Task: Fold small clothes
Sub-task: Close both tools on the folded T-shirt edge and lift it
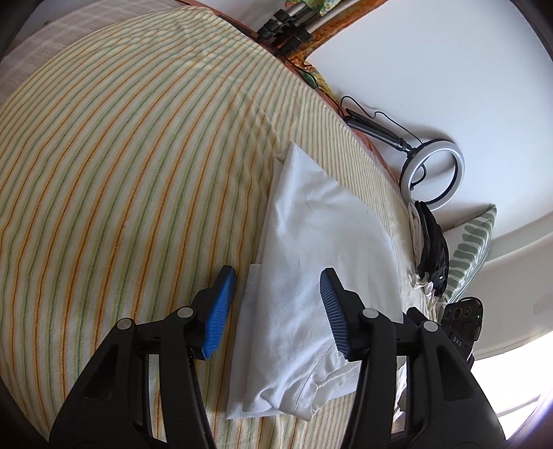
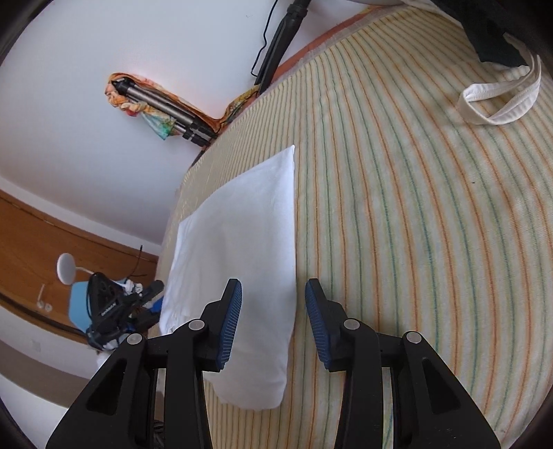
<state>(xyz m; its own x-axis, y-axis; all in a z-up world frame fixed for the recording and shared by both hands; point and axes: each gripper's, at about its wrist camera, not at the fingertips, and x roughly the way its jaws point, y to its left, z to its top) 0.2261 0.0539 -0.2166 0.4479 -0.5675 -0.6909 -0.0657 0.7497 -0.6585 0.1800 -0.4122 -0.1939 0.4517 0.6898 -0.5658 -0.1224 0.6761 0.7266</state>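
A folded white garment (image 1: 311, 276) lies on the striped bed cover (image 1: 121, 172), close to the bed's edge, with its hemmed end nearest the camera. My left gripper (image 1: 276, 276) stands open just above it; one blue pad is over the cloth and the other over the bare cover, and neither presses on it. In the right wrist view the same white garment (image 2: 242, 241) runs away as a smooth folded strip. My right gripper (image 2: 273, 286) is open over its near end, with the cloth's edge below the gap and nothing pinched.
A pile of black and white clothes (image 1: 428, 248) sits at the bed's edge beside a green patterned pillow (image 1: 473, 241). A ring light (image 1: 432, 172) and a tripod (image 1: 287, 31) lie off the bed. A white looped garment (image 2: 501, 103) and dark cloth (image 2: 494, 34) lie farther along the cover.
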